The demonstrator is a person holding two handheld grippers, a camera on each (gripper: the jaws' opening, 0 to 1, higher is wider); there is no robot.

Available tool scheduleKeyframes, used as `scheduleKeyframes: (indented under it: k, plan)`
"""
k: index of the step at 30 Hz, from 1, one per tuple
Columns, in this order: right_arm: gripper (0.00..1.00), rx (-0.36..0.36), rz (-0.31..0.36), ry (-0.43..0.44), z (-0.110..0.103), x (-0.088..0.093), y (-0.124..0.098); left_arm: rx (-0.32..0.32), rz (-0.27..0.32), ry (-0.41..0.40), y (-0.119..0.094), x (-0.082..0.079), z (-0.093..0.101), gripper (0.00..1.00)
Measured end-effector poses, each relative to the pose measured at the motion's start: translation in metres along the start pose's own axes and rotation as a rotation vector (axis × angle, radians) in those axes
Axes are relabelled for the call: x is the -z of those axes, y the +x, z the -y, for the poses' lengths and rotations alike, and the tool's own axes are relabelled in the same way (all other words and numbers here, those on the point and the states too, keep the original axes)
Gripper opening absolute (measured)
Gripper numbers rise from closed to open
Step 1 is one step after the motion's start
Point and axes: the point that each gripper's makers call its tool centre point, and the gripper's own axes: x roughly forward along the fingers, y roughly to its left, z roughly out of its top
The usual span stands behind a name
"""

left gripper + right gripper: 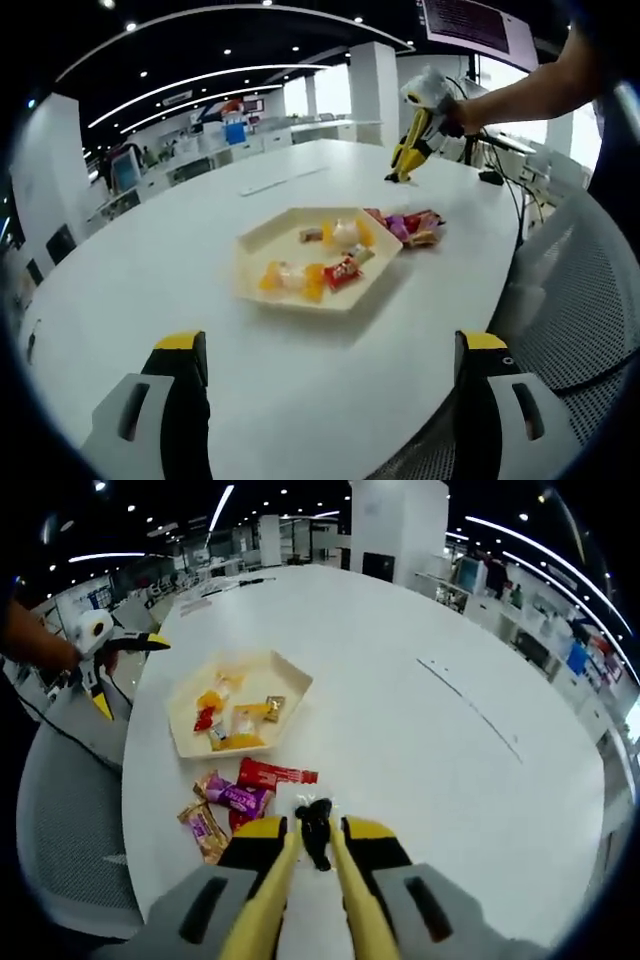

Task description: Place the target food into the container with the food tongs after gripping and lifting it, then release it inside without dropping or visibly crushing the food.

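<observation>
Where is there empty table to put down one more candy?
The white table is bare on the far side of the tray, out to the thin seam line. It is crowded between the tray and the right gripper, where wrapped candies lie packed, and the tray itself holds several snacks.

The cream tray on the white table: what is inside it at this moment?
The cream tray holds several wrapped candies: yellow-orange ones, one red, one brownish and a pale one. They cover part of its floor, so that part cannot be seen. More wrapped candies lie outside it on the table.
</observation>
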Motion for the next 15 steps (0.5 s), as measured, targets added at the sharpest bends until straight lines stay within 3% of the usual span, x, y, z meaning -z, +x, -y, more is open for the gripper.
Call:
scheduleKeyframes:
  k: [15]
  plan:
    - [0.2,0.015,0.033,0.002,-0.004,-0.035,-0.008,-0.003,0.024,0.011,-0.002,-0.006,0.001,0.99]
